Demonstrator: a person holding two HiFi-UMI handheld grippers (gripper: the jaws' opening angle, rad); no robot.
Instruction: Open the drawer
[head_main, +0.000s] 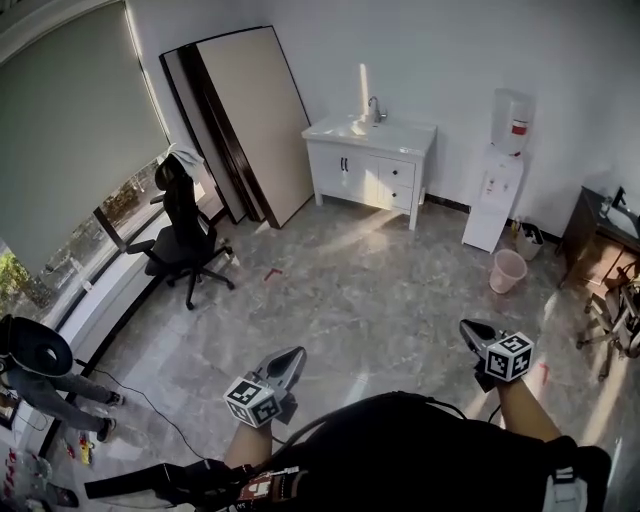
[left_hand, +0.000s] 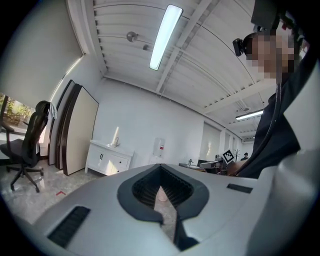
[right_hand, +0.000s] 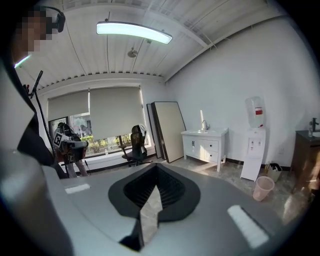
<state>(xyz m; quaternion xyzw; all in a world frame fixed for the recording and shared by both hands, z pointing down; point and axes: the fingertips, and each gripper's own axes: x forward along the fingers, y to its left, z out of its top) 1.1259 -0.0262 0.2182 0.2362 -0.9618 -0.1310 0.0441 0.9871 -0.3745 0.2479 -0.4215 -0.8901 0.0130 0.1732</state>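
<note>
A white sink cabinet (head_main: 370, 165) stands against the far wall, with small drawers (head_main: 396, 180) on its right half, all closed. It also shows far off in the left gripper view (left_hand: 107, 161) and the right gripper view (right_hand: 204, 145). My left gripper (head_main: 290, 360) is low in the head view, held out over the floor. My right gripper (head_main: 474, 332) is at the lower right. Both are several steps away from the cabinet. Each gripper's jaws (left_hand: 161, 185) (right_hand: 154, 185) are shut with nothing between them.
A black office chair (head_main: 185, 235) stands left by the window. Large boards (head_main: 245, 120) lean on the wall beside the cabinet. A water dispenser (head_main: 497, 195) and a pink bin (head_main: 508, 270) stand right of it, then a dark desk (head_main: 600, 240). Another person (head_main: 40, 375) stands at far left.
</note>
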